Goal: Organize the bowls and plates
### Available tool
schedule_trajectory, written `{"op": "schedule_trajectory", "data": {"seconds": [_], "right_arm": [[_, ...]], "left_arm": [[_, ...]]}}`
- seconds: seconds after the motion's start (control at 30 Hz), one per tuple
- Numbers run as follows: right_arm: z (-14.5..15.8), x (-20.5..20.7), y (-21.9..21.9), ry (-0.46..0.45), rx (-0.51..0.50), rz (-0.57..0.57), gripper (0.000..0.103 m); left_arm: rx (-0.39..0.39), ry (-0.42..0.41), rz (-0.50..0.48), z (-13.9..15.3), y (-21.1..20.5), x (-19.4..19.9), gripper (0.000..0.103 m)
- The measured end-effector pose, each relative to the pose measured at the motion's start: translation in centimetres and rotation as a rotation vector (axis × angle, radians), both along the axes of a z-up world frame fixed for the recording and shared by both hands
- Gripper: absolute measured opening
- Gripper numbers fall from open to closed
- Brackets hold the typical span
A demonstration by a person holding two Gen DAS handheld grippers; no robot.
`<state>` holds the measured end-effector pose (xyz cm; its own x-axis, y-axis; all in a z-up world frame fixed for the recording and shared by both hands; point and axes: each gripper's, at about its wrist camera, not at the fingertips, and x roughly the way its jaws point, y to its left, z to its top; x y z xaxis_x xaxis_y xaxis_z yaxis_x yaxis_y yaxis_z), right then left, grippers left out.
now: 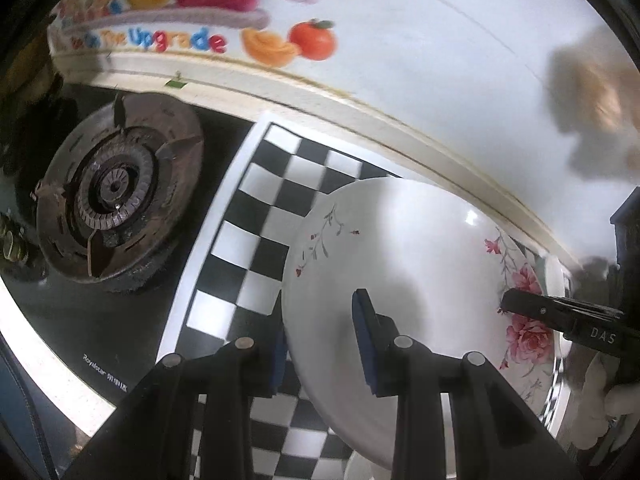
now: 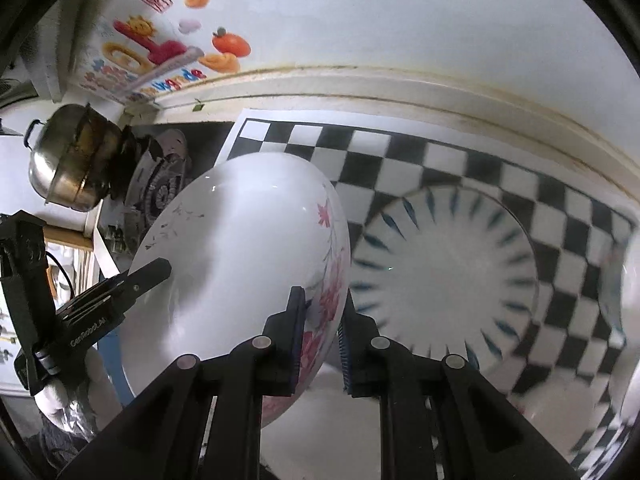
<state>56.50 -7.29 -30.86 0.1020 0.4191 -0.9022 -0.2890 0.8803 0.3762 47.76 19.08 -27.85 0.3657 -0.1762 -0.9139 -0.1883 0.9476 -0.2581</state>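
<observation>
Clamped on opposite rims by the jaws of the left gripper (image 1: 322, 344) and right gripper (image 2: 322, 334), a floral plate (image 1: 400, 248) is held tilted above the checkered mat (image 1: 256, 208), a blue-striped plate (image 2: 444, 276) lying at frame right.

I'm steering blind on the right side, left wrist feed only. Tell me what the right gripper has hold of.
Observer: The right gripper is shut on the floral plate, pinching its flowered rim.
Operator: Report what lies beyond that plate.
Observer: A blue-striped bowl sits on the checkered mat, just right of the plate.
Operator: Check the far left, past the stove.
Observer: A steel pot stands there, behind the burner.
Operator: Confirm my own grip.
Observer: The left gripper reaches over the plate's opposite edge.
</observation>
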Motion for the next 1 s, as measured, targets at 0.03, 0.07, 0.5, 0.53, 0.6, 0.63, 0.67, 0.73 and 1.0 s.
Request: {"op": "schedule_trajectory", "data": {"seconds": [0.03,0.07,0.5,0.53,0.6,0.63,0.67,0.73,1.0], "right_arm": [[0.6,-1.1,-0.7,-0.009,0.002,-0.016,0.018],[1.0,-1.9,-1.3,-0.016,0.004,-0.028,0.018],[1.3,-13.5,-8.6,-0.051,0.035,-0.225,0.018],[0.9,-14.5,-9.1,-0.049,0.039,-0.244,0.018],[-0.2,-16.3,-10.0,-0.038,0.043,-0.277,0.018],[-0.2,-16.3,-10.0,-0.038,0.043,-0.277,0.018],[-0.6,-17.0,-10.3,-0.034,0.044,-0.288,0.018],[-1.7,-18.0,-10.8,-0.022,0.047,-0.309,0.018],[-5.9,-20.8,-11.7,0.021,0.052,-0.348,0.018]], "left_arm": [[0.000,-0.006,-0.015,0.4,-0.6,-0.4,0.027],[0.000,-0.013,-0.034,0.9,-1.2,-1.1,0.027],[0.005,-0.031,-0.238,0.8,-7.3,-5.9,0.027],[0.006,-0.027,-0.250,0.5,-7.5,-6.1,0.027],[0.006,-0.019,-0.276,-0.2,-8.1,-6.7,0.027],[0.010,-0.011,-0.289,-0.6,-8.5,-7.0,0.027],[0.012,-0.006,-0.297,-0.9,-8.7,-7.2,0.027],[0.019,0.009,-0.318,-1.9,-9.2,-7.7,0.027],[0.060,0.061,-0.370,-5.2,-10.6,-9.3,0.027]]}}
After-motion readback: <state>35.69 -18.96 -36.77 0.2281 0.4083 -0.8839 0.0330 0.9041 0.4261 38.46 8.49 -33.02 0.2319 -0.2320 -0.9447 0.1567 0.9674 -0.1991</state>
